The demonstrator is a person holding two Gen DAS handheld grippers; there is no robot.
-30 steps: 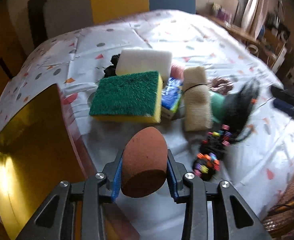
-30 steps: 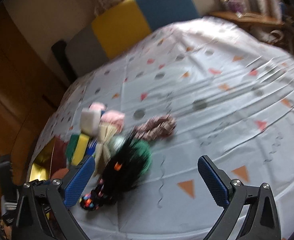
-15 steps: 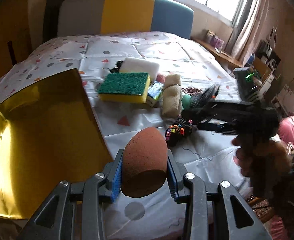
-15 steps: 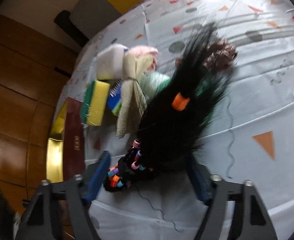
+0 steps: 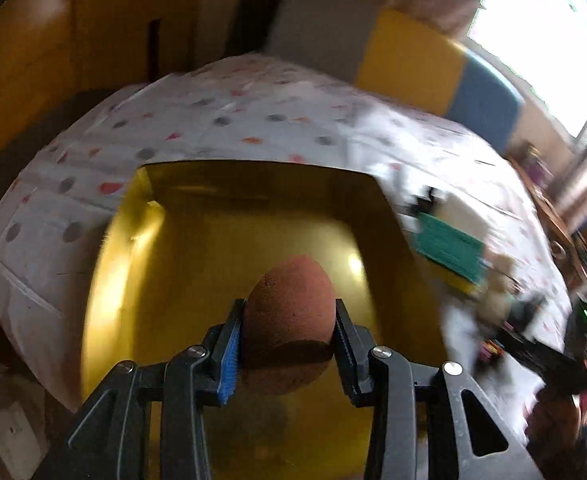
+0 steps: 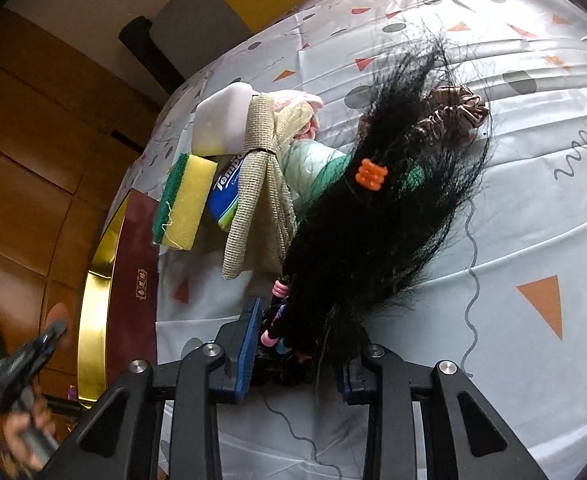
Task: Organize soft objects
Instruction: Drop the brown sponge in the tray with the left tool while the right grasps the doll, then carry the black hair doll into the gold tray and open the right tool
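Note:
My left gripper [image 5: 285,344] is shut on a brown egg-shaped sponge [image 5: 289,316] and holds it above the inside of a gold box [image 5: 197,256]. My right gripper [image 6: 297,360] is shut on the beaded end of a black hair bundle [image 6: 381,204] that lies on the table. Beside the hair lie a beige mesh cloth [image 6: 261,184], a green-and-yellow sponge [image 6: 185,204], a white sponge [image 6: 225,120], a blue tissue pack [image 6: 225,192], a green cloth [image 6: 317,160], a pink cloth [image 6: 297,100] and a brown scrunchie [image 6: 457,112].
The table has a white patterned cloth [image 6: 533,160]. The gold box [image 6: 93,312] with its dark red lid [image 6: 137,272] sits at the table's left edge in the right wrist view. A yellow, grey and blue chair back [image 5: 405,60] stands behind the table.
My left gripper has swung left with the brown sponge, from over the cloth to over the gold box. My right gripper has closed on the beaded end of the black hair.

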